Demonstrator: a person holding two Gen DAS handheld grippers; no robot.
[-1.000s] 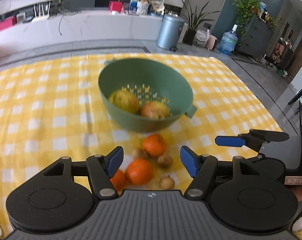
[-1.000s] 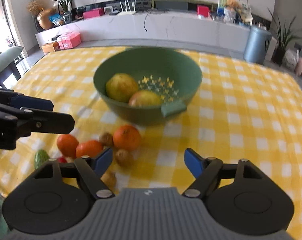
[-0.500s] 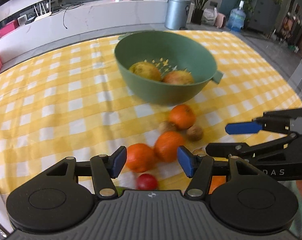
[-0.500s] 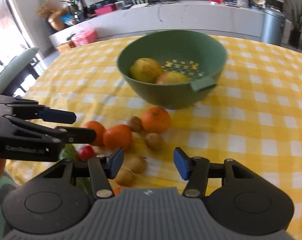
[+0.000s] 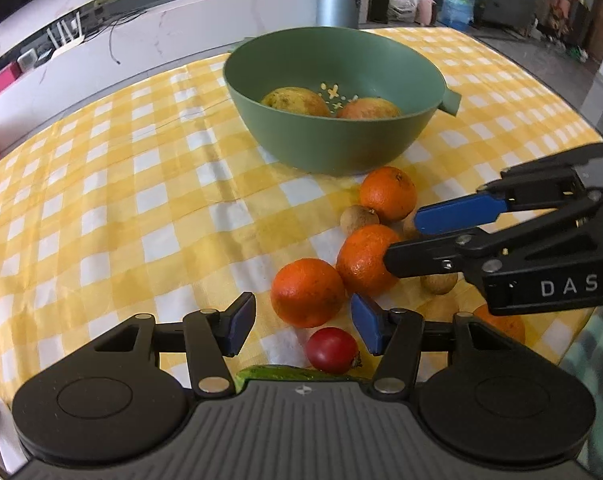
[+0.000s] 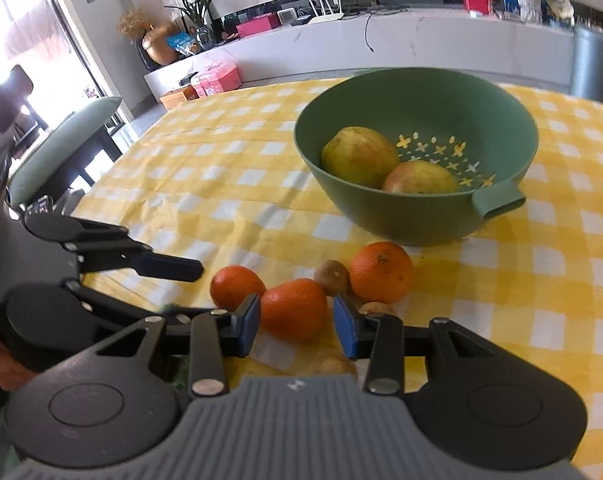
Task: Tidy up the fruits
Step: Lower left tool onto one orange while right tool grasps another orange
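A green bowl (image 5: 285,128) (image 6: 381,216) holds a pear (image 5: 295,102) and an apple (image 5: 367,108). In front of it lie three oranges (image 5: 387,194) among small brown fruits (image 5: 357,220), with a red tomato (image 5: 332,350) and a cucumber (image 5: 285,372) nearest me. My left gripper (image 5: 303,328) (image 6: 199,292) is closing, with the near orange (image 5: 307,292) (image 6: 235,286) just between its fingertips and gaps on both sides. My right gripper (image 6: 297,326) (image 5: 401,240) is closing around the middle orange (image 6: 293,308) (image 5: 361,266); its pads stand very close to the peel.
A yellow checked cloth (image 5: 141,200) covers the table, whose edge runs close on the right (image 5: 573,128). A green chair (image 6: 61,148) stands off the left side. Another orange (image 5: 501,324) lies under the right gripper. More small brown fruits (image 6: 333,276) sit beside the oranges.
Both grippers have come down and in toward the fruit cluster. The right jaws have narrowed a lot around the middle orange. The left jaws have narrowed a little over the near orange.
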